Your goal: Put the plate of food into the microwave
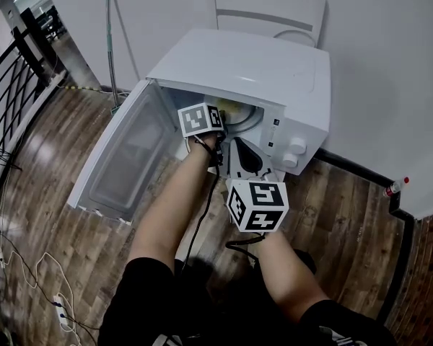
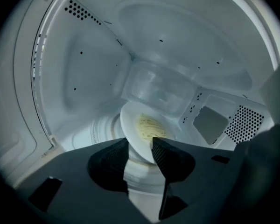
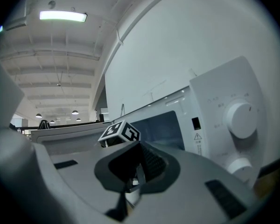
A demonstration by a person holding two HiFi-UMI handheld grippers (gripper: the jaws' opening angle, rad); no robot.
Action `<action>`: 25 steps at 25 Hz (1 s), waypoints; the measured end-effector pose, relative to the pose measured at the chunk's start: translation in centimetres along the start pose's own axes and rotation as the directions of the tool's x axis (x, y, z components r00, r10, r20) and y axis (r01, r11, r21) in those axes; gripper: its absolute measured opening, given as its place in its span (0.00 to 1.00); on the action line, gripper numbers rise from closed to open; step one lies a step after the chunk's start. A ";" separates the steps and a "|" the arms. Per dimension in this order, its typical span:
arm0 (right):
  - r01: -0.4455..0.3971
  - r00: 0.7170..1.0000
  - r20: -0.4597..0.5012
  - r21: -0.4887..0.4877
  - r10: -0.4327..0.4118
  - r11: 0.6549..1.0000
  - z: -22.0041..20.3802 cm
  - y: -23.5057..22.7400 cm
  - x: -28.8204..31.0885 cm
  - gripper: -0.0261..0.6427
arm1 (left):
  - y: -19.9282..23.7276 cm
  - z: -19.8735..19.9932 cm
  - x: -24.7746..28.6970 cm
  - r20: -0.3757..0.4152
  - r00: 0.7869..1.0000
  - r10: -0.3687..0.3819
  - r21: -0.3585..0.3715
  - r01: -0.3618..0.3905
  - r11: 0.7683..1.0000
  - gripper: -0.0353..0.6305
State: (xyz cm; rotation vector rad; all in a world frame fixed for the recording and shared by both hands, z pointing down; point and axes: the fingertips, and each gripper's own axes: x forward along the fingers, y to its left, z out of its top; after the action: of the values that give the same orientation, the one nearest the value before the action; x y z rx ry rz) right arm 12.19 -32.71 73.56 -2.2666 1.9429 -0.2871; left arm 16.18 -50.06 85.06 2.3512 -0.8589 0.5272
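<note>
Left gripper [image 2: 140, 146]: I have it reaching into the open cavity of the microwave [image 1: 238, 67]. The jaws stand apart, and the near rim of the plate [image 2: 134, 133] sits in the gap between them. The rim lies close against the right-hand pad; I cannot tell whether it touches. I see no clamping.

Plate: it is inside the cavity, at 12 o'clock from my left jaws. A pale yellow portion of food [image 2: 151, 126] lies on its centre. In the head view it shows just beyond the left gripper's marker cube [image 1: 201, 119].

Microwave: white, standing on the wood floor [image 1: 58, 215]. The door [image 1: 123, 157] is swung fully open toward 8 o'clock. The two control knobs [image 1: 296, 152] are at 3 o'clock of the cavity.

Right gripper [image 3: 139, 164]: I hold it outside the microwave, at 5 o'clock from the left cube in the head view and facing the control panel. The jaws are closed together with nothing between them.
</note>
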 end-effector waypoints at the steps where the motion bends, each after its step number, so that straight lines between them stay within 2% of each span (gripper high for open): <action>1: 0.001 1.000 -0.001 0.002 -0.001 1.000 0.0 0.0 0.0 0.06 | 0.1 0.1 0.1 0.004 1.000 -0.003 -0.006 0.003 1.000 0.28; 5: 0.002 1.000 -0.001 0.010 -0.002 1.000 0.1 -0.1 0.0 0.06 | 0.3 0.4 0.4 0.008 1.000 -0.008 -0.002 0.008 1.000 0.30; 9: 0.001 1.000 -0.007 0.011 -0.001 1.000 -0.1 0.1 0.1 0.06 | 0.1 0.7 0.3 0.051 0.999 -0.014 0.061 0.010 0.998 0.32; 11: -0.004 1.000 -0.008 0.010 0.004 1.000 -0.1 0.3 0.2 0.06 | 0.3 1.2 0.1 0.094 0.995 0.017 0.132 -0.030 0.991 0.35; 12: -0.007 1.000 -0.008 0.008 0.007 1.000 -0.1 0.5 0.2 0.06 | 0.5 1.6 -0.1 0.124 0.991 0.052 0.195 -0.076 0.978 0.39; 14: -0.011 1.000 -0.007 0.004 0.011 1.000 -0.1 0.7 0.3 0.06 | 0.8 2.6 -0.7 0.190 0.975 0.111 0.325 -0.170 0.930 0.38; 15: -0.012 1.000 -0.007 0.001 0.012 1.000 -0.1 0.8 0.3 0.06 | 0.8 2.9 -0.9 0.213 0.969 0.124 0.367 -0.197 0.909 0.38; 17: -0.011 1.000 -0.009 -0.006 0.011 1.000 -0.2 0.9 0.3 0.06 | 0.9 3.0 -1.4 0.232 0.963 0.134 0.389 -0.218 0.895 0.38; 18: -0.010 1.000 -0.010 -0.007 0.010 1.000 -0.3 1.0 0.3 0.06 | 1.1 3.0 -1.9 0.239 0.961 0.137 0.382 -0.223 0.897 0.37; 19: -0.009 1.000 -0.010 -0.008 0.009 1.000 -0.3 1.0 0.3 0.06 | 1.4 3.0 -2.5 0.250 0.958 0.140 0.373 -0.228 0.899 0.25; 20: -0.009 1.000 -0.007 -0.009 0.008 1.000 -0.3 1.0 0.3 0.06 | 1.6 2.9 -3.2 0.262 0.955 0.136 0.364 -0.228 0.903 0.08; 21: -0.007 1.000 -0.001 -0.009 0.007 1.000 -0.2 1.0 0.3 0.06 | 1.6 2.7 -3.9 0.272 0.955 0.119 0.357 -0.215 0.909 0.05; 23: -0.001 1.000 0.016 -0.007 0.001 1.000 0.1 0.9 0.2 0.06 | 0.9 2.4 -5.4 0.292 0.955 0.059 0.347 -0.163 0.924 0.05; 25: 0.004 1.000 0.025 -0.004 -0.004 1.000 0.2 0.8 0.3 0.06 | 0.2 2.3 -7.1 0.322 0.947 0.007 0.351 -0.126 0.928 0.05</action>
State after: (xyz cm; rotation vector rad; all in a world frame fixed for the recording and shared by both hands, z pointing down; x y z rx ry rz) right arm 11.55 -33.12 73.18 -2.2660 1.9291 -0.2545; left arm 11.34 -48.38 79.59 2.8123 -1.0641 0.3662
